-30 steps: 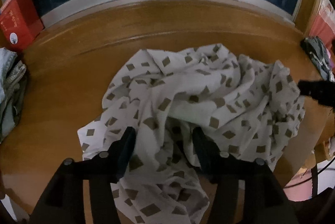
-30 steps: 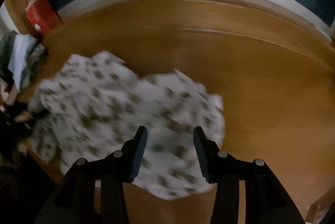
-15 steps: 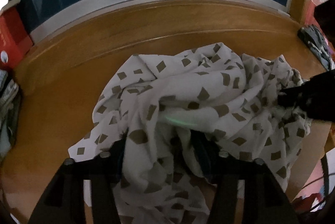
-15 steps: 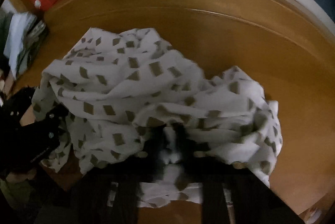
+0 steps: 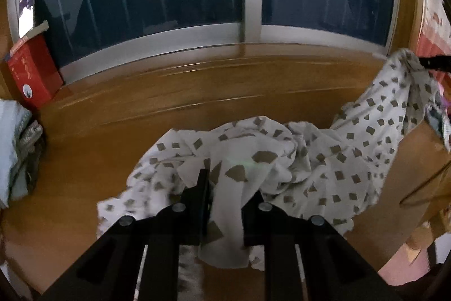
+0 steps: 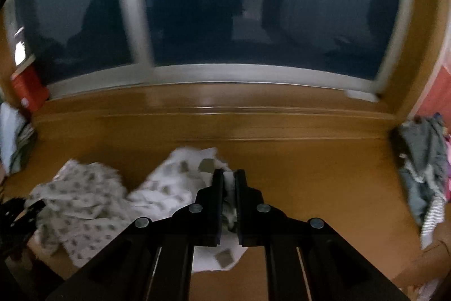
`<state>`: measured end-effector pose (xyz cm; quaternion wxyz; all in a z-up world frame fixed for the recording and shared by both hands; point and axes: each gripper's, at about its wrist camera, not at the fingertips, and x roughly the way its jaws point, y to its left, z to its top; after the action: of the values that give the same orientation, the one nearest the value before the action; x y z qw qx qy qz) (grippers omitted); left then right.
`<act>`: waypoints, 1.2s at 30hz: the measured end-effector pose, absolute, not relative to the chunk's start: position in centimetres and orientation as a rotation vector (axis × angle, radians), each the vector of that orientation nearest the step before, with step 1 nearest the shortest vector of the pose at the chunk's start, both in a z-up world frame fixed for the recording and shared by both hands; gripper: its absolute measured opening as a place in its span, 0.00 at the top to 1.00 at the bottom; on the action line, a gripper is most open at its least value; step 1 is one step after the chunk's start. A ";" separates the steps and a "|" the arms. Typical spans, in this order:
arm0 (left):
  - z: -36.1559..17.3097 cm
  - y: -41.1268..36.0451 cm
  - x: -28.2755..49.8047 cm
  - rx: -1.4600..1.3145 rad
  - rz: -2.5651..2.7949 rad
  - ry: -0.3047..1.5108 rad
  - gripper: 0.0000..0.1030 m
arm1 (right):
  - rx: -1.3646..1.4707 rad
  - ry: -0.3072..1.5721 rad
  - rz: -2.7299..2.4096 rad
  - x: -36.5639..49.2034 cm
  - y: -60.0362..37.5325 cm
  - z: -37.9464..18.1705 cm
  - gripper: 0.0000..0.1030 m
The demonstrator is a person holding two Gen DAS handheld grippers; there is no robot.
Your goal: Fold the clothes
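Since a second earlier, we had lifted the white brown-diamond cotton garment (image 5: 324, 157) off the wooden table (image 5: 112, 137), left gripper (image 5: 229, 188) and right gripper (image 6: 229, 178) both clamped on its folds.

No legible text found. The red box (image 5: 33, 73) against the window frame carries pale markings down its front and a round white emblem near its lower edge, but both are too small and blurred to read. The right wrist view shows the same box (image 6: 28, 89) smeared by motion.
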<state>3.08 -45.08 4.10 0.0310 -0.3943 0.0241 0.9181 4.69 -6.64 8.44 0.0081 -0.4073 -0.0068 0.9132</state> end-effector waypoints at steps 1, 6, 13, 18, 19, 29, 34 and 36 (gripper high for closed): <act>4.0 -44.4 3.1 -1.221 2.832 0.057 0.86 | -1.260 -0.016 2.826 4.6 -4.6 8.4 0.94; 2.6 -42.1 2.4 -1.328 2.848 0.043 0.86 | -1.327 0.004 2.690 2.7 2.4 4.3 0.94; 2.0 -42.0 2.6 -1.496 2.849 0.040 0.64 | -1.661 0.182 2.696 3.1 3.3 -2.3 0.70; 2.6 -41.9 3.8 -1.515 2.835 0.079 0.41 | -1.720 0.176 2.800 6.0 -0.6 -3.9 0.60; 2.6 -41.8 3.9 -1.506 2.835 0.095 0.41 | -1.750 0.154 2.828 6.7 -1.7 -4.3 0.59; -0.4 -41.2 0.2 -1.592 2.734 0.174 0.41 | -1.975 -0.063 2.992 11.4 -13.4 -8.2 0.59; -1.1 -42.4 -0.3 -1.607 2.739 0.149 0.41 | -1.901 -0.290 3.085 13.0 -18.1 -7.5 0.59; -1.3 -42.9 -0.2 -1.606 2.726 0.131 0.41 | -1.875 -0.447 3.153 14.0 -20.1 -7.1 0.59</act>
<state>-0.22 -42.95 -1.32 -0.0124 -0.5072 0.0415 0.8607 13.99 -20.09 -7.10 -0.2735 -0.4881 -0.1163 0.8206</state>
